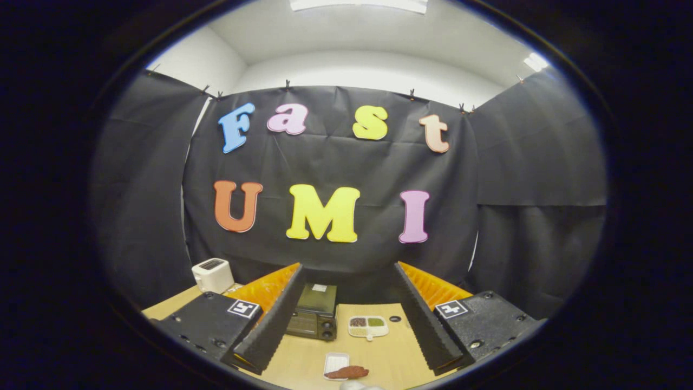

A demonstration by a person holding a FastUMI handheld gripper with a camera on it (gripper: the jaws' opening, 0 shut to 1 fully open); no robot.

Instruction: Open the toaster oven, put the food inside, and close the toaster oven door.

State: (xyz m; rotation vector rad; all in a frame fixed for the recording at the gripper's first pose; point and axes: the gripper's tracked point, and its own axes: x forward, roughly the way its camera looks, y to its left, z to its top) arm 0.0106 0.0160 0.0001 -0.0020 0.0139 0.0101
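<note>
Nothing sits between the gripper (346, 352), jaws spread wide. Toaster oven (313, 317) sits at eleven o'clock, door apparently shut; the food (346, 372) on its tray (334, 359) lies nearer. Reaching past could knock the food off the bench (390, 355).

You have a light wooden table (303, 360) in front of you, running back to the booth wall. A white pop-up toaster (213, 274) stands at its far left corner. A dark toaster oven (314, 318), door closed, sits near the far edge, left of centre. Just right of it lies a small white divided dish (368, 327) with dark and green contents. Near the front edge, a white tray (335, 362) lies flat, and a reddish-brown piece of food (347, 372) rests touching the tray's near side.
</note>
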